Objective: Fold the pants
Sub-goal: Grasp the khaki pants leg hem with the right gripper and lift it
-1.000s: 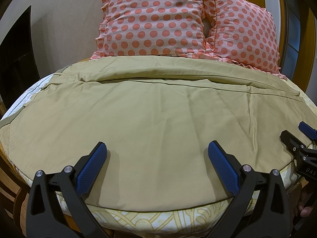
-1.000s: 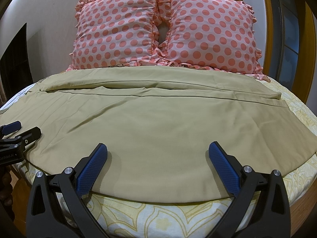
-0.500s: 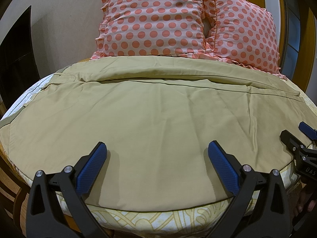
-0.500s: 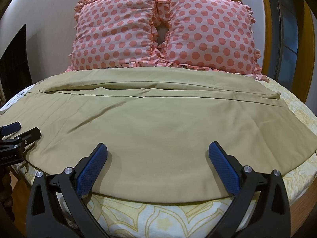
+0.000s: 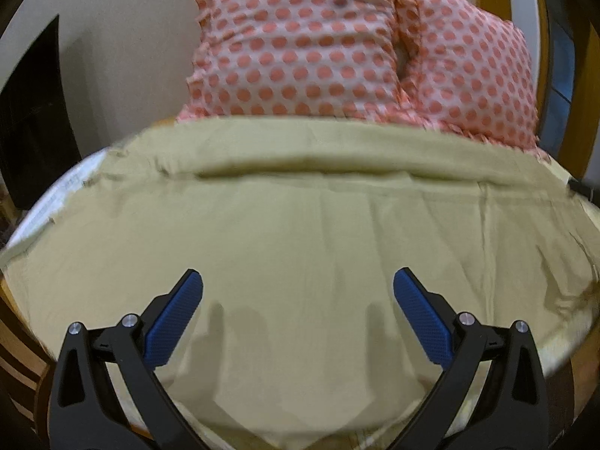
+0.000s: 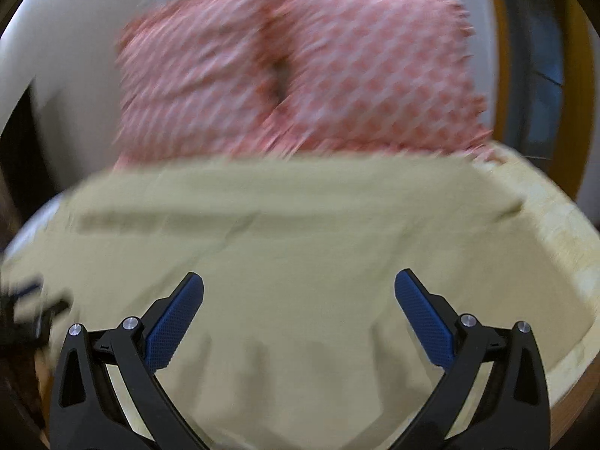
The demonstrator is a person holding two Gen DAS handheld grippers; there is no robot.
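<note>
Khaki pants (image 5: 300,217) lie spread flat across the bed, one leg folded along the far side below the pillows. They also fill the right wrist view (image 6: 300,232), which is blurred. My left gripper (image 5: 298,285) is open and empty, low over the near part of the pants. My right gripper (image 6: 299,287) is open and empty, also low over the near part of the pants. The left gripper shows as a dark blur at the left edge of the right wrist view (image 6: 22,311).
Two pink polka-dot pillows (image 5: 300,48) stand against the wall behind the pants. The yellow patterned bedsheet (image 6: 562,232) shows at the right side. A wooden bed frame (image 5: 22,367) runs along the near edge. A dark opening (image 5: 30,112) is at the left.
Both grippers have moved forward and down over the pants, so the near hem now passes under the fingers. The right wrist view has gone blurred with motion. Both stay open.
</note>
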